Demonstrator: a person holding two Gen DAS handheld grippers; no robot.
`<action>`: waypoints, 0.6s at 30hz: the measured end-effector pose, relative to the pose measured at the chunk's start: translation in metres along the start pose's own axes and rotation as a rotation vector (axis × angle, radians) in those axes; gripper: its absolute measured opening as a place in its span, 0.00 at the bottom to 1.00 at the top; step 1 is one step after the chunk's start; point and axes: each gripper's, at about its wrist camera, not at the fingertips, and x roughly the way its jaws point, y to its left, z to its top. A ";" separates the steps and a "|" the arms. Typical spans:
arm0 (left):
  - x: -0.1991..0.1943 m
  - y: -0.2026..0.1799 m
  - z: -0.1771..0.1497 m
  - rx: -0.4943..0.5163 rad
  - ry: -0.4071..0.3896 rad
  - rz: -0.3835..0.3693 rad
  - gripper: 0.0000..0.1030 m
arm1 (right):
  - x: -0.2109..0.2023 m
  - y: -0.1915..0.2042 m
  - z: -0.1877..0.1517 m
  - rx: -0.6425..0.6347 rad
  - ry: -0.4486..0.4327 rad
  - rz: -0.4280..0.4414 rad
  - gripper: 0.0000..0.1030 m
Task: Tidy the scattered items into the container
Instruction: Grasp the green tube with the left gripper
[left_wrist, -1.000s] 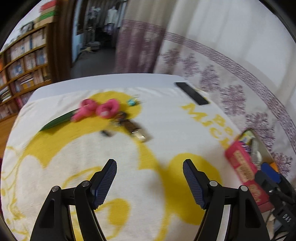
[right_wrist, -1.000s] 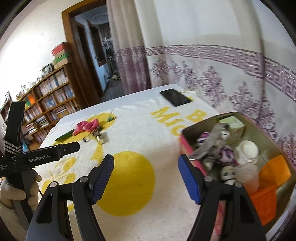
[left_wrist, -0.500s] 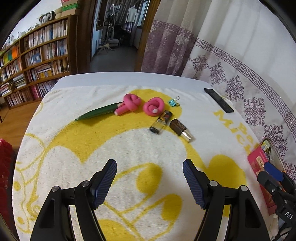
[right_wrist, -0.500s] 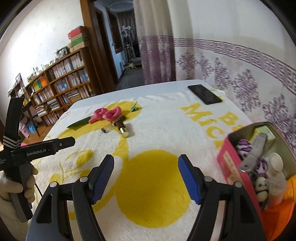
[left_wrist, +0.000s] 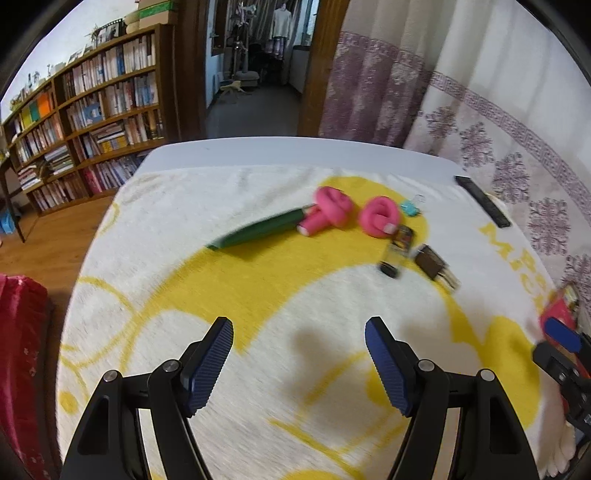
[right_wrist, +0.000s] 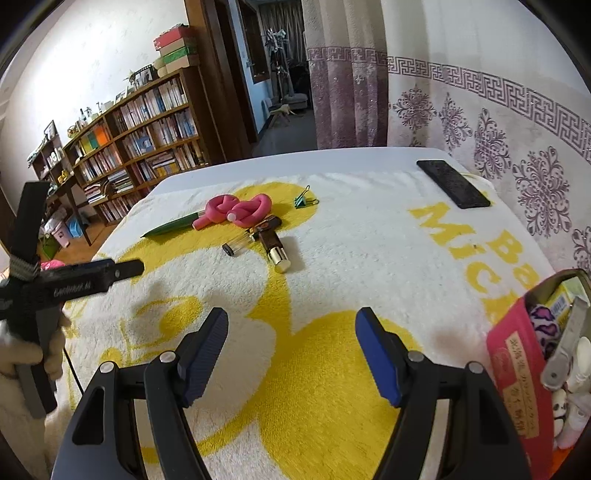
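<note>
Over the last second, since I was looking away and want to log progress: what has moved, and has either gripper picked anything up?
Only the views shifted. The right gripper swung left, so the red tin slid to the right edge of its view. The left gripper also turned left, and the bookshelf came into view. Both stayed open and empty. The green pen, pink curlers, teal clip, small bottles and black phone lay untouched on the towel.

Both grippers hung level, jaws spread wide and holding nothing: the left gripper (left_wrist: 299, 360) at left, the right gripper (right_wrist: 291, 350) nearer.
</note>
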 end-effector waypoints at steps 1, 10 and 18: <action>0.004 0.004 0.004 0.000 -0.002 0.006 0.73 | 0.002 0.000 0.000 0.001 0.003 0.000 0.73; 0.048 0.026 0.040 -0.002 0.011 0.054 0.73 | 0.011 -0.007 0.000 0.017 0.018 -0.001 0.73; 0.084 0.026 0.064 0.025 0.027 0.067 0.73 | 0.021 -0.010 0.000 0.007 0.029 -0.006 0.73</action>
